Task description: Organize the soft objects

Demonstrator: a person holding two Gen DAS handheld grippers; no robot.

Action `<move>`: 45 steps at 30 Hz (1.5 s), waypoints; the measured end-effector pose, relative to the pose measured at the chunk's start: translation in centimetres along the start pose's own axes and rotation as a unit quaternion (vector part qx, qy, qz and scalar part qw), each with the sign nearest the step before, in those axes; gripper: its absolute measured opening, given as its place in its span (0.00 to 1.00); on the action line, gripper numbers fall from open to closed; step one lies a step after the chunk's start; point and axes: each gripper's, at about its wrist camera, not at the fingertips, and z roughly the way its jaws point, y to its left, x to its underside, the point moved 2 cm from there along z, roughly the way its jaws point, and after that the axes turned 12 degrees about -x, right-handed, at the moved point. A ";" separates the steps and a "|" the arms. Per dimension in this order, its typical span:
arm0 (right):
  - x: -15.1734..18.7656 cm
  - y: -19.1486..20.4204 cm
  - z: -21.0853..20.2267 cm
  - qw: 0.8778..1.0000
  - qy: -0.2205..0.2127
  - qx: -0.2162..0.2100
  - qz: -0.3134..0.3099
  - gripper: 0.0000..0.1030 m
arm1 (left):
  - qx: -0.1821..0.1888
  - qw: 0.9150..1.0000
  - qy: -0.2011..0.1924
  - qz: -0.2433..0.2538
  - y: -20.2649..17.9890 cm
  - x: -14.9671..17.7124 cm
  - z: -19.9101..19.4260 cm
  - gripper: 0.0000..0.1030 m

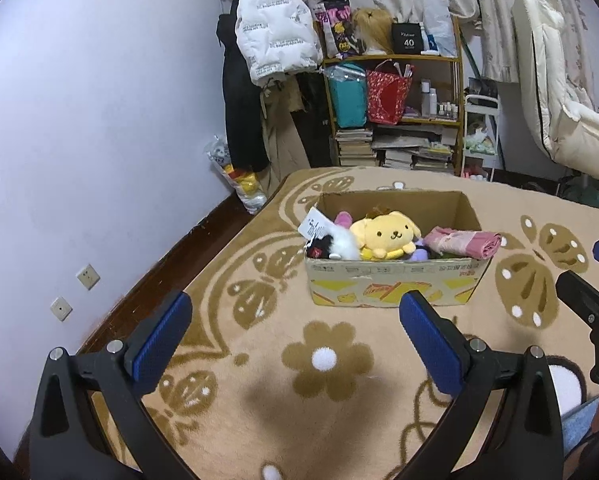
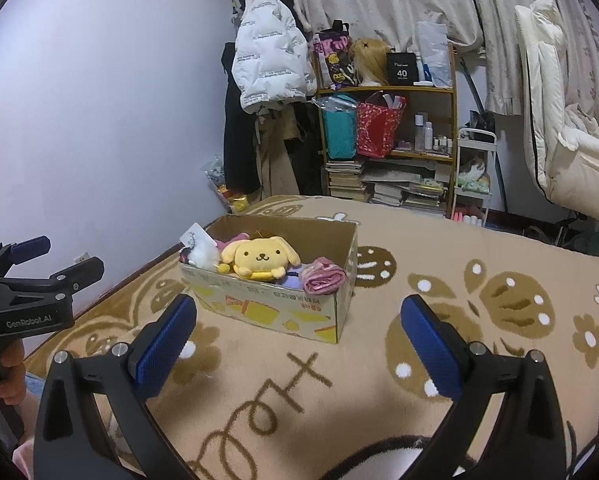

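Soft objects sit together in an open cardboard box [image 1: 395, 284] on the patterned blanket [image 1: 259, 400] of a bed. Contents seen: a yellow plush [image 1: 383, 236] at centre, lying on top; a white-and-black plush [image 1: 335, 246] with a paper tag [image 1: 314, 227] at the left end; a pink roll [image 1: 463, 242] at the right end, its end overhanging the rim.

Handling, as judged: all items look light, compressible and non-fragile. The yellow plush should take a squeeze across head or body; fur may slip, so a deep bite is advised. The roll looks like it could unravel if taken by an edge; grip it across the middle. The box is light and may slide on the blanket if pushed.

Left gripper [image 1: 295, 320]: jaws spread wide, holding nothing, well short of the box. Right gripper [image 2: 295, 322]: jaws likewise released and unloaded, near the box's front corner.

Obstructions: the box walls limit side approach; entry from above is free. A shelf [image 1: 395, 92], hung coat [image 1: 275, 32] and chair [image 1: 559, 100] stand well apart beyond the bed.
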 end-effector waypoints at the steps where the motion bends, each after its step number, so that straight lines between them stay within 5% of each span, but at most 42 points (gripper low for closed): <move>1: 0.1 0.0 0.0 1.000 -0.001 0.002 0.000 1.00 | -0.002 1.000 0.002 0.002 -0.2 0.1 0.1 1.00; 45: 1.7 -1.6 1.9 1.000 0.010 0.007 0.020 1.00 | -0.002 0.999 0.026 0.038 -2.4 0.7 1.7 1.00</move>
